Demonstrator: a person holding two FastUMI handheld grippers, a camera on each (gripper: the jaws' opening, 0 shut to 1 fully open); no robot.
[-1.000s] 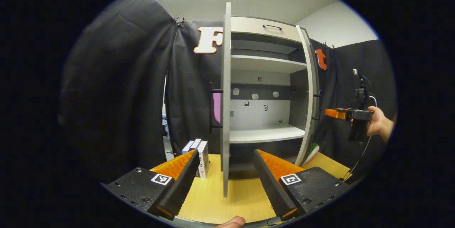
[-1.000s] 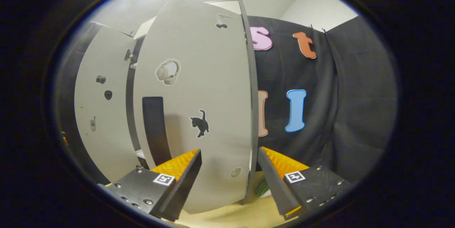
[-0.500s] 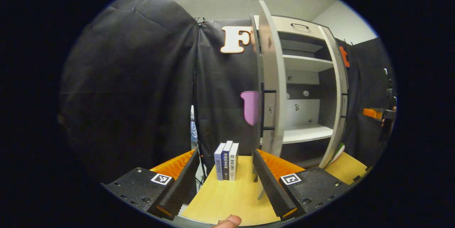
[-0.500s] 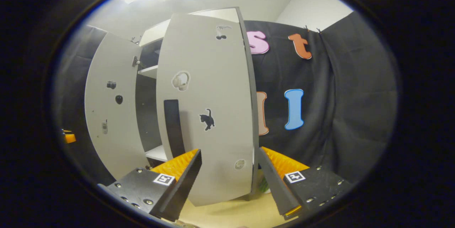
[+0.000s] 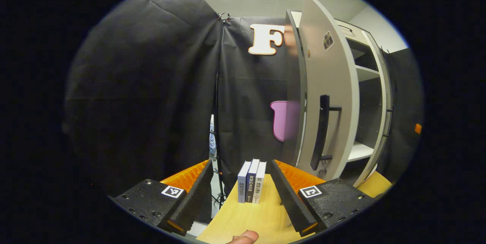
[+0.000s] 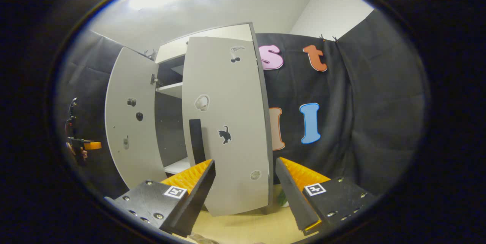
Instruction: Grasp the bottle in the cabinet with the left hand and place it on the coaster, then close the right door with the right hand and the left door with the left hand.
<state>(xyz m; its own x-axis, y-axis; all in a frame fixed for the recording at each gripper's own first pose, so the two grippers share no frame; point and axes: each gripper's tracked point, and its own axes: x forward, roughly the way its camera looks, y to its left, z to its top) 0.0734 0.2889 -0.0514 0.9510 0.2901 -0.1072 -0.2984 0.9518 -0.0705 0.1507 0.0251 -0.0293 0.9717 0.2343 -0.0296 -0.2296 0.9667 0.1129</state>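
Observation:
In the left gripper view my left gripper (image 5: 241, 198) is open and holds nothing. It hangs over the wooden table, to the left of the cabinet's left door (image 5: 328, 84). That door stands ajar, showing its outer face and black handle (image 5: 321, 133). Past it I see a white shelf (image 5: 358, 151) and the edge of the right door (image 5: 383, 99). In the right gripper view my right gripper (image 6: 245, 198) is open and empty, a short way off the outer face of the right door (image 6: 228, 122), which is part open. The left door (image 6: 131, 130) swings out beyond it.
Three books (image 5: 251, 181) stand upright on the wooden table (image 5: 262, 217) just ahead of the left gripper. A green object (image 6: 281, 198) lies on the table behind the right door's lower corner. The left gripper and a hand (image 6: 81, 146) show far left in the right gripper view.
The left gripper has swung left, from facing the cabinet's inside to facing the left door's outer side and the books. The right gripper has backed away from the right door.

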